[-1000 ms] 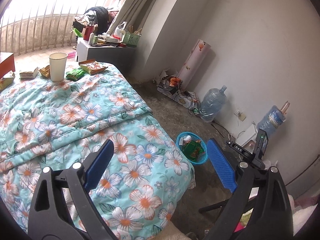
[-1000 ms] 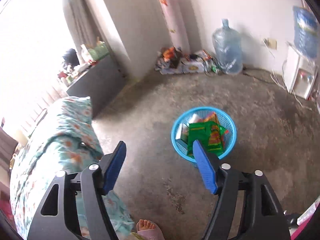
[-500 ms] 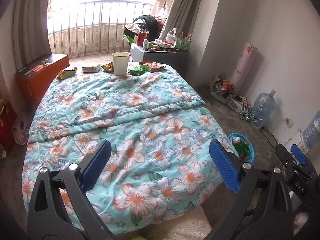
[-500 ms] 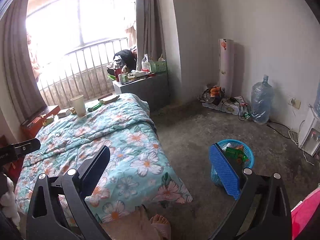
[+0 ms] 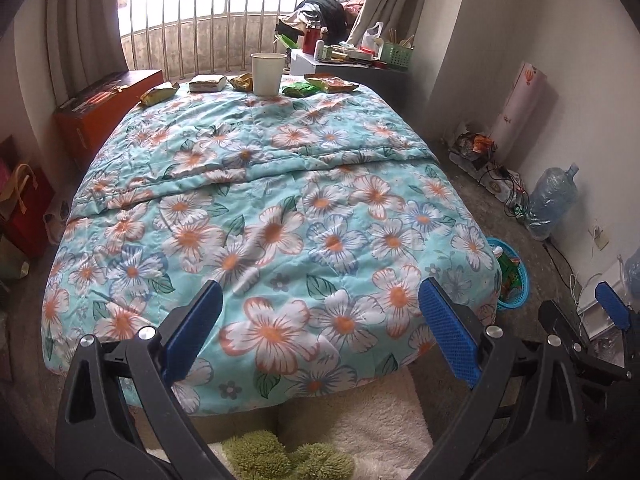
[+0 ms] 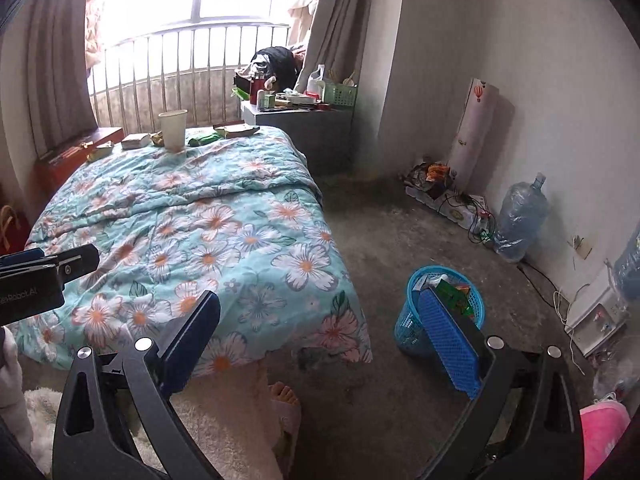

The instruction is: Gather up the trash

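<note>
Left claw [image 5: 320, 332]: spread wide, empty, over the near end of the bed [image 5: 280, 208].
Right claw [image 6: 320, 340]: spread wide, nothing between the pads, above the floor.
Blue basket [image 6: 416, 320]: on the floor beside the bed, wrappers inside.
Paper cup [image 5: 268, 74]: upright at the bed's far end.
Snack wrappers [image 5: 320, 86]: lying either side of the cup.

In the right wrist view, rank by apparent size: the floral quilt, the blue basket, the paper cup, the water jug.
1. floral quilt
2. blue basket
3. water jug, close to the basket, so unsure
4. paper cup, though farthest away
</note>
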The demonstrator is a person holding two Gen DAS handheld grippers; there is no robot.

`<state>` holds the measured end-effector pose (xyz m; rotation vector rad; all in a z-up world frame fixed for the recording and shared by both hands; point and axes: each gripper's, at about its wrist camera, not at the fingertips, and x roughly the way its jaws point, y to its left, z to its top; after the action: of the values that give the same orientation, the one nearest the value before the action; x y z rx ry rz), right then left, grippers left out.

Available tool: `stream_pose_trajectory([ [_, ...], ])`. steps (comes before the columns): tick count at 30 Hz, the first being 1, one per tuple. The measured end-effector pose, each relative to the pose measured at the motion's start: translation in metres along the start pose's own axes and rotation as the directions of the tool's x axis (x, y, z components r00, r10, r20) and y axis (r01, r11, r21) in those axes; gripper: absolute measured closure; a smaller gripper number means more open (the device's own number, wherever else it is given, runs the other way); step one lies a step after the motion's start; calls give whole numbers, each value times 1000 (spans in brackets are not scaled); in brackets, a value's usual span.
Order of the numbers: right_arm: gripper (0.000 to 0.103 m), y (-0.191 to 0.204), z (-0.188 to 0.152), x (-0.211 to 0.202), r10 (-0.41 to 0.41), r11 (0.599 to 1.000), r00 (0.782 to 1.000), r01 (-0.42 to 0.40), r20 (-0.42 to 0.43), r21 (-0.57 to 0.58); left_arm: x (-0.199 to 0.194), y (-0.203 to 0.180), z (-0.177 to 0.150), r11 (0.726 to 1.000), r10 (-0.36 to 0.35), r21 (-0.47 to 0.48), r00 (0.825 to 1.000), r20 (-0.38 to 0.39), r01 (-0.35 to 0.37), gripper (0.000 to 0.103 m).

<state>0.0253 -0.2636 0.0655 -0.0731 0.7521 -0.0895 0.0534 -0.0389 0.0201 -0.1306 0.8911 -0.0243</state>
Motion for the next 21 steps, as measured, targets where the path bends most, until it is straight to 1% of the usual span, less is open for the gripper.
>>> stream_pose_trajectory([
  [3,6,-1,-9,8,8,1000,998,-8,-54,-5,2,-5,-5,1000,21,23,1000,-4,-21,9],
  [7,6,-5,-16,12,1,1000,996,-2,-91,-5,5,-7,-6,999,32,30,999,-22,-31,9],
  [13,6,-14,-16,17,27,999,994,-23,-111,37,11,-10,-6,999,38,39,998,-46,-36,9],
  [21,6,-19,-14,15,16,999,994,-11,-106,44,8,-9,-5,998,53,29,998,-37,-52,9],
])
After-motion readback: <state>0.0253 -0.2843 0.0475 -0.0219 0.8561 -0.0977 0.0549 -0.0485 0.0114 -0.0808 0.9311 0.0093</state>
